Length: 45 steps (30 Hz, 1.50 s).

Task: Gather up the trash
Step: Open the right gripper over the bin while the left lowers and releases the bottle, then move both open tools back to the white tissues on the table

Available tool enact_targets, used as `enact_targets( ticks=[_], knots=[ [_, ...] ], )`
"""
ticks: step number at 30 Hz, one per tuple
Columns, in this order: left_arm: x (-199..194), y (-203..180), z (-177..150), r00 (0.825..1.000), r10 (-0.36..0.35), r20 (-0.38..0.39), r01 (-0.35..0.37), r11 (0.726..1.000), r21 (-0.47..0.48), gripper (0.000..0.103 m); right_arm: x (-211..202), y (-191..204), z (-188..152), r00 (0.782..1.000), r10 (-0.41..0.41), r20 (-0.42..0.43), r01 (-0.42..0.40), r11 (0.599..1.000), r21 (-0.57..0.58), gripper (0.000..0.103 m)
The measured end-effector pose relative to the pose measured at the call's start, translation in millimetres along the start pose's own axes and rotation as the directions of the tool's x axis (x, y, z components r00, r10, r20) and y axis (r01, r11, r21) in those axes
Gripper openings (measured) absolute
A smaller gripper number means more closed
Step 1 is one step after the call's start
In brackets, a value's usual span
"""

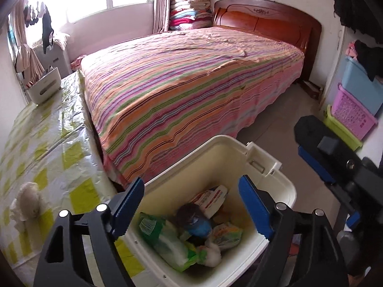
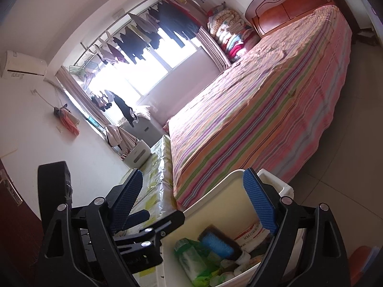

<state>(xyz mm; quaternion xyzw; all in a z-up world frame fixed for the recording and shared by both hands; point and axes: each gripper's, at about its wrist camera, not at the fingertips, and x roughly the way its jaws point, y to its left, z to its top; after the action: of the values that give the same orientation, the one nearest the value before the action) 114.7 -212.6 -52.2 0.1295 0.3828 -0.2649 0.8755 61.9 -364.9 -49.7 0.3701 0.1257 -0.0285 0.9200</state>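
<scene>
A cream trash bin (image 1: 277,191) stands open below both grippers; it also shows in the right wrist view (image 2: 215,205). Inside lie a green wipes pack (image 1: 167,241), a dark bottle with a blue cap (image 1: 196,222), a white and red packet (image 1: 210,198) and crumpled wrappers. My left gripper (image 1: 191,205) is open and empty above the bin. My right gripper (image 2: 191,205) is open and empty above the bin too; its body shows at the right of the left wrist view (image 1: 335,157). A crumpled white tissue (image 1: 26,203) lies on the table at the left.
A table with a yellow-checked plastic cover (image 1: 47,143) runs along the left, with a white box (image 1: 43,88) at its far end. A bed with a striped cover (image 1: 191,83) fills the middle. Stacked plastic baskets (image 1: 352,112) stand at the right wall.
</scene>
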Motion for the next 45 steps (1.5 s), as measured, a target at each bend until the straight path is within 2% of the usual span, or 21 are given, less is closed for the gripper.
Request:
enact_targets(
  ticks=[7,14,20,27,30,33,36,39,41,45],
  knots=[
    [1,12,-9,0.999,0.031,-0.025,-0.031,1.000,0.004,0.083,3,7,-1,1.000,0.017,-0.006,-0.017,1.000,-0.012,0.085],
    [-8,52,-26,0.997,0.069,-0.043,-0.069,0.997,-0.017,0.083,18,22,-9,0.999,0.027,-0.039,-0.029,0.999,-0.044,0.086],
    [-24,98,-43,0.990,0.140,-0.024,-0.141,0.989,-0.035,0.083,38,44,-22,0.995,0.034,-0.090,-0.042,0.995,-0.090,0.086],
    [-44,164,-52,0.986,0.169,0.016,-0.166,0.982,-0.094,0.083,66,77,-47,0.984,0.049,-0.171,-0.074,0.987,-0.143,0.086],
    [-53,192,-56,0.978,0.207,0.040,-0.201,0.974,-0.107,0.083,76,94,-59,0.975,0.062,-0.211,-0.099,0.981,-0.169,0.087],
    [-62,225,-63,0.969,0.241,0.051,-0.231,0.962,-0.147,0.083,90,119,-78,0.961,0.070,-0.268,-0.129,0.969,-0.210,0.087],
    [-69,261,-75,0.962,0.269,0.046,-0.252,0.940,-0.228,0.083,105,141,-97,0.936,0.086,-0.341,-0.176,0.954,-0.244,0.087],
    [-69,290,-86,0.963,0.270,0.007,-0.255,0.919,-0.299,0.083,124,167,-121,0.901,0.095,-0.423,-0.229,0.933,-0.279,0.088],
    [-74,307,-93,0.956,0.293,-0.014,-0.279,0.894,-0.351,0.083,133,184,-134,0.879,0.091,-0.469,-0.262,0.913,-0.313,0.088],
    [-83,327,-104,0.945,0.325,-0.036,-0.311,0.860,-0.404,0.083,155,216,-162,0.826,0.074,-0.558,-0.325,0.873,-0.365,0.088]
  ],
)
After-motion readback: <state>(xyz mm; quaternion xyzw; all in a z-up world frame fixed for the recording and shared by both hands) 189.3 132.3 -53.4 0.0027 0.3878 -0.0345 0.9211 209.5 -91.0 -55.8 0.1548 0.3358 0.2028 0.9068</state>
